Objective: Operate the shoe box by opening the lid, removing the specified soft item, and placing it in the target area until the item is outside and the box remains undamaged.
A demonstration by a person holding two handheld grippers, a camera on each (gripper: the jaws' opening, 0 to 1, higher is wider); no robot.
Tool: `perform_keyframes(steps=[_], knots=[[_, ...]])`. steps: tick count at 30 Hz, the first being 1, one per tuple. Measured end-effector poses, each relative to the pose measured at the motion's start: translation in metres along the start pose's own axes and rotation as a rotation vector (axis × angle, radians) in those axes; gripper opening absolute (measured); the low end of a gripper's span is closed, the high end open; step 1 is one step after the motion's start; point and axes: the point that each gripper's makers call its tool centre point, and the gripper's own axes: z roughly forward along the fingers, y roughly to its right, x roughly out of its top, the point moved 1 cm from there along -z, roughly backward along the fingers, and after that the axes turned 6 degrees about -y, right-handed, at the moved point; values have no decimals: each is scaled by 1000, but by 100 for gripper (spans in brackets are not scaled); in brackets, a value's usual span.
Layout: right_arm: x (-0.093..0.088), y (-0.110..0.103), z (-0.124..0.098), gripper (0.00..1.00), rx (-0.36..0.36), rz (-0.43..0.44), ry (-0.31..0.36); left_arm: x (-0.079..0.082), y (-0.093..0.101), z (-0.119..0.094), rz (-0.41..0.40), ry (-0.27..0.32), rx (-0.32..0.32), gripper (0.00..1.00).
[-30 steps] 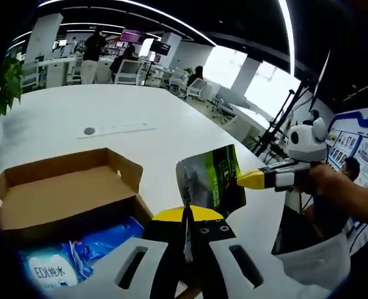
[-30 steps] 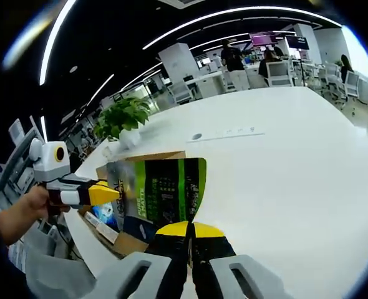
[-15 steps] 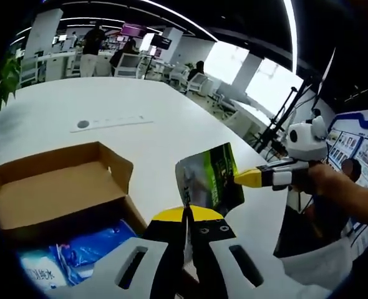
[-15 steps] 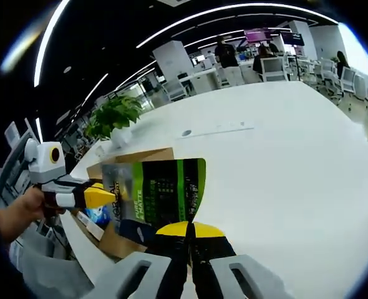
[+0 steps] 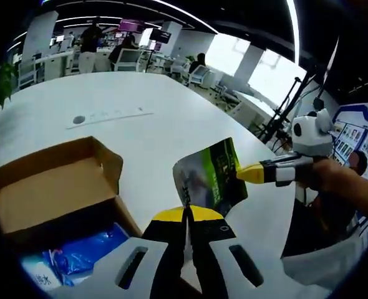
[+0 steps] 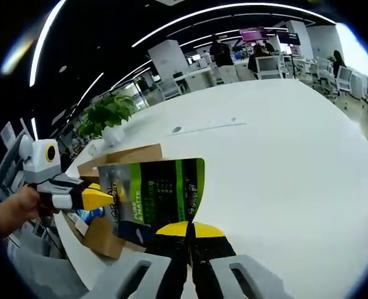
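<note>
Left gripper view shows our left gripper (image 5: 187, 215) with its jaws closed on the lower edge of the green pouch (image 5: 210, 177), held above the white table (image 5: 146, 128); compared with a second ago, the open shoe box (image 5: 53, 187) sits farther left and lower, though the camera itself has moved. Our right gripper (image 5: 243, 175) pinches the pouch's other side, jaws closed on it. The blue packet (image 5: 78, 255) lies in the box. The room is an open office with desks and ceiling light strips. In the right gripper view, we see the pouch's printed face (image 6: 156, 193), a potted plant (image 6: 106, 115) and the left gripper (image 6: 106, 198).
</note>
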Motion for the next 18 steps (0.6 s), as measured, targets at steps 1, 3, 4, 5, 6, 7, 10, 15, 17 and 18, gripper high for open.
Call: perform_keyframes(steps=[1,3,4,5,6,7,10,15,17,18], knots=[[-1,1,1,0,-2,-1,-2,-2,0,2,8,-11,5,0],[-2,3,3,0,-6,-3,-5,-5,0,6,12,-26,13,0],[-3,5,4,0,-8,-3,-6,-6,0,7,15,-31,16,0],[-3,6,4,0,-10,-2,-6,-8,0,9,22,-39,21,0],[-3,7,5,0,-11,-2,-7,-9,0,10,27,-44,24,0],[-4,8,6,0,-13,-1,-9,-9,0,11,34,-47,28,0],[-4,12,9,0,-14,1,-12,-9,-2,14,57,-54,43,0],[-3,15,15,0,-19,-1,-12,-5,-5,19,122,-68,79,0],[-2,16,16,0,-24,-1,-9,-4,-6,21,150,-72,90,0],[-2,17,17,0,-25,-2,-9,-4,-6,21,162,-74,93,0]])
